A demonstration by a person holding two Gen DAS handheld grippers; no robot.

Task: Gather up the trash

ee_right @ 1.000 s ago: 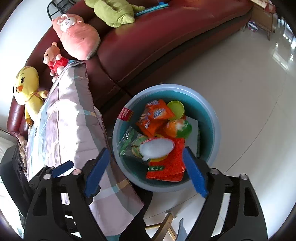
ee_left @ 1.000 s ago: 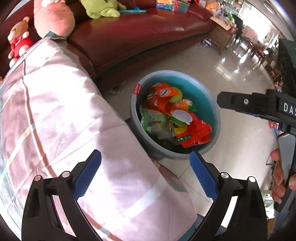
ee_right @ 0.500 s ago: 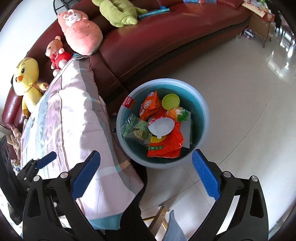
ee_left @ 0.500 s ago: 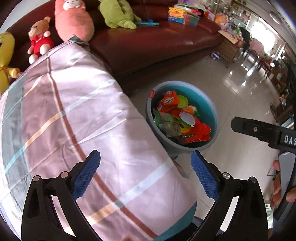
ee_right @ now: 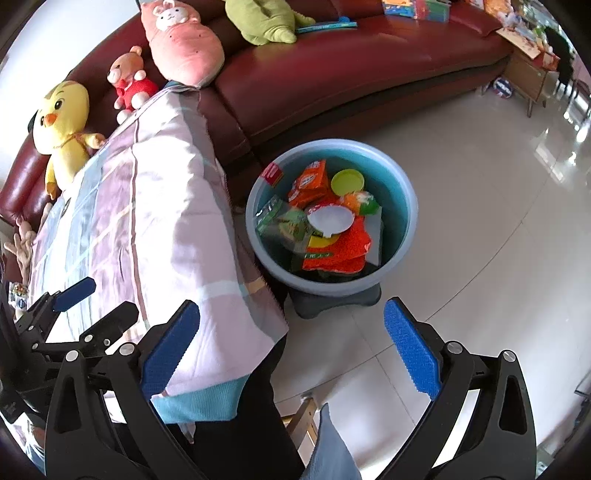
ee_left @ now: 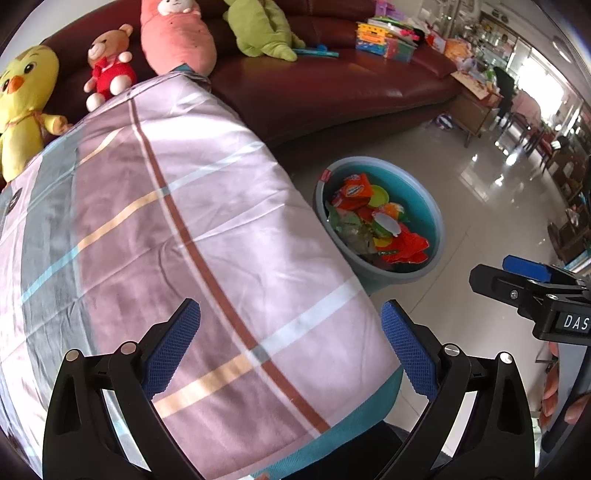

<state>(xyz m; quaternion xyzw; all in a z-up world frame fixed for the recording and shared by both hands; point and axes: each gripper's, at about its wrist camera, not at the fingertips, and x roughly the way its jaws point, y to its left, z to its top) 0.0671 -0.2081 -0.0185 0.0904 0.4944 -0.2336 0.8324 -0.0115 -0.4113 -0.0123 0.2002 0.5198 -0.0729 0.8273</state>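
A blue-grey basin [ee_left: 437,225] [ee_right: 406,192] stands on the floor beside a cloth-covered table and holds trash: orange snack wrappers [ee_right: 310,182], a green wrapper [ee_right: 280,218], a white round lid [ee_right: 330,218] and a yellow-green lid [ee_right: 347,181]. My left gripper [ee_left: 290,349] is open and empty above the striped cloth [ee_left: 184,221]. My right gripper [ee_right: 291,349] is open and empty, raised above the floor just in front of the basin. The right gripper also shows at the right edge of the left wrist view [ee_left: 524,280].
A dark red sofa [ee_right: 369,62] runs behind the basin, with a yellow chick [ee_right: 62,118], a small bear [ee_right: 129,81], a pink plush [ee_right: 181,40] and a green plush [ee_right: 266,18] on it. Glossy tiled floor [ee_right: 498,206] lies to the right. The basin rests on a grey stool [ee_right: 340,301].
Both grippers have pulled back and up from the basin, which now looks smaller and farther. The right jaws opened wider. The white lid lies on the trash in the basin.
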